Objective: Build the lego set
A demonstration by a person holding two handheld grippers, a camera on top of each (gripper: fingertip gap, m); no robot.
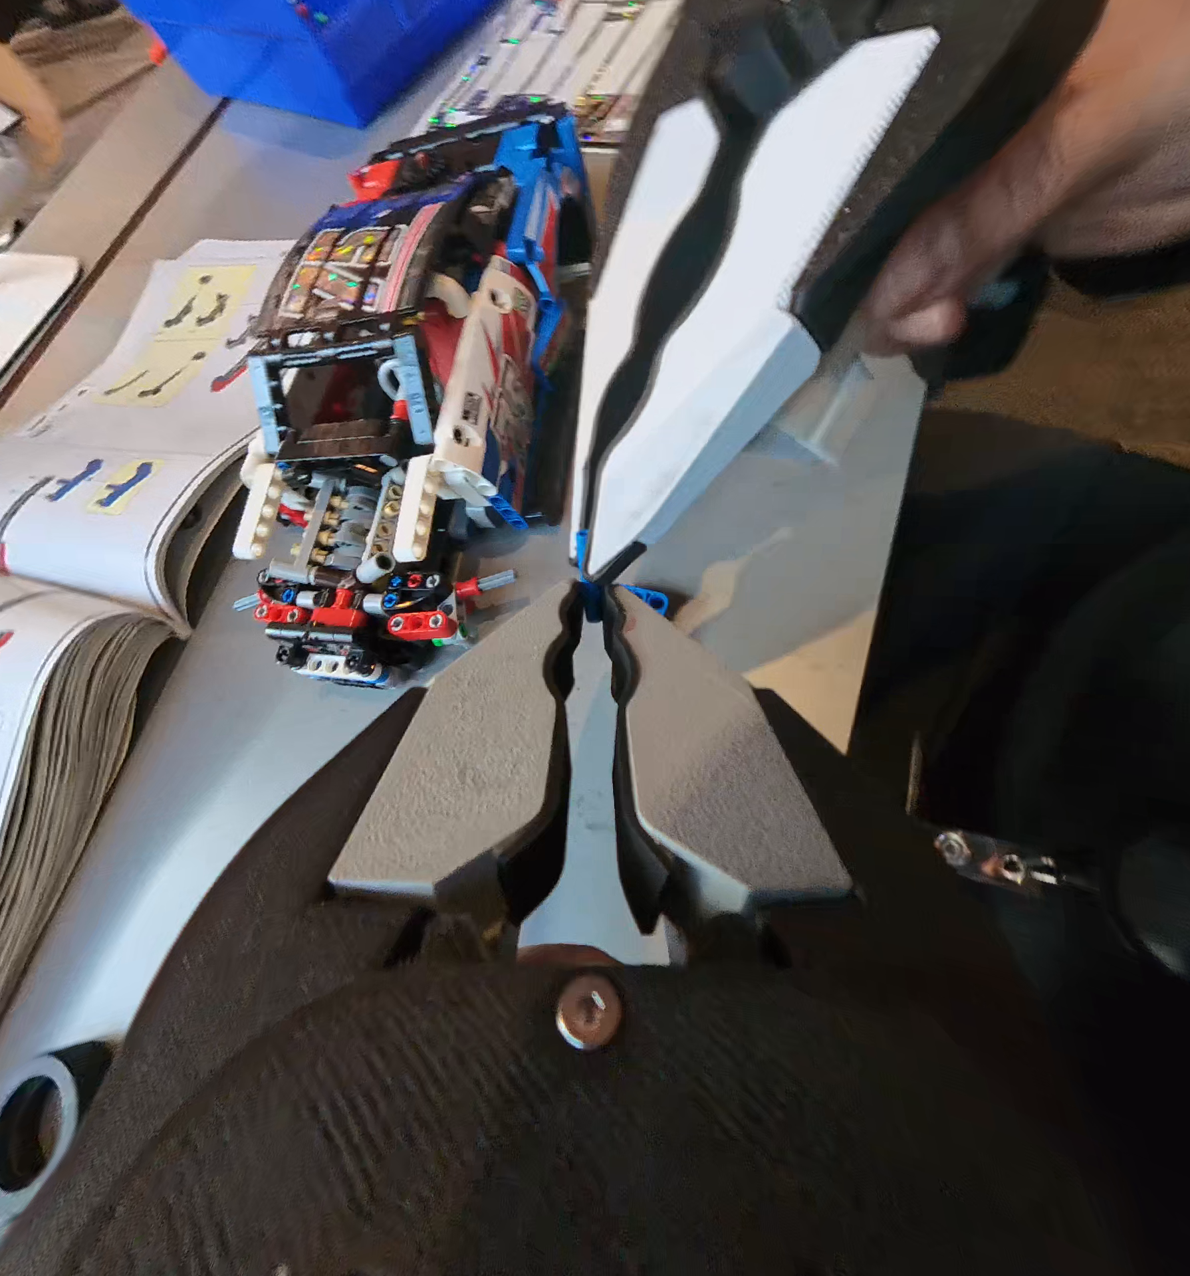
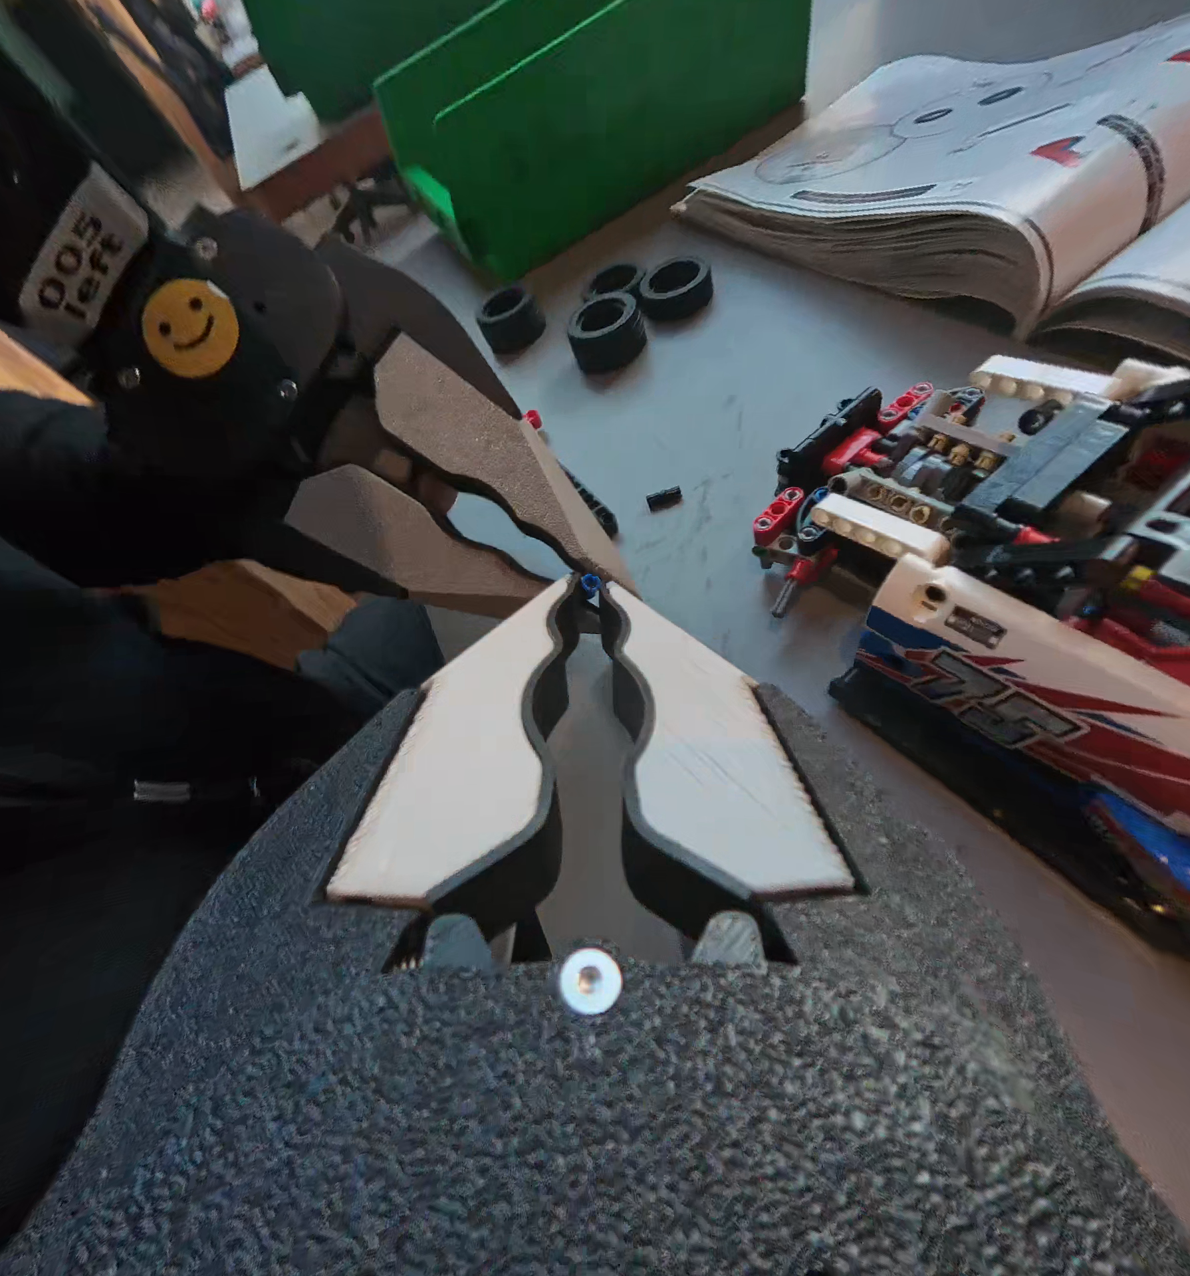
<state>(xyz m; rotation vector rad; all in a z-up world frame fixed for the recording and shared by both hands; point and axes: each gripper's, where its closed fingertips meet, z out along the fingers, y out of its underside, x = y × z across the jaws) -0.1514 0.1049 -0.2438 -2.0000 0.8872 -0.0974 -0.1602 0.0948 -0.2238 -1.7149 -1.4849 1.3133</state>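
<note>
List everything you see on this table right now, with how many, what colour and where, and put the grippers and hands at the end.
Model car: one, blue, red, white and black, part built, middle of the table.
Instruction book: one, white pages, open beside the car.
Tyres: four, black, loose on the table near the green box.
Green box: one, at the far table edge in the right wrist view.
Blue box: one, beyond the car in the left wrist view.
Black pin: one, lying alone between tyres and car.
Blue pin: small blue piece, pinched where both grippers' tips meet.
Left gripper: grey fingers, jaws closed on the blue pin.
Right gripper: white fingers, jaws closed on it too.
Hand: one, holding the right gripper.
</note>
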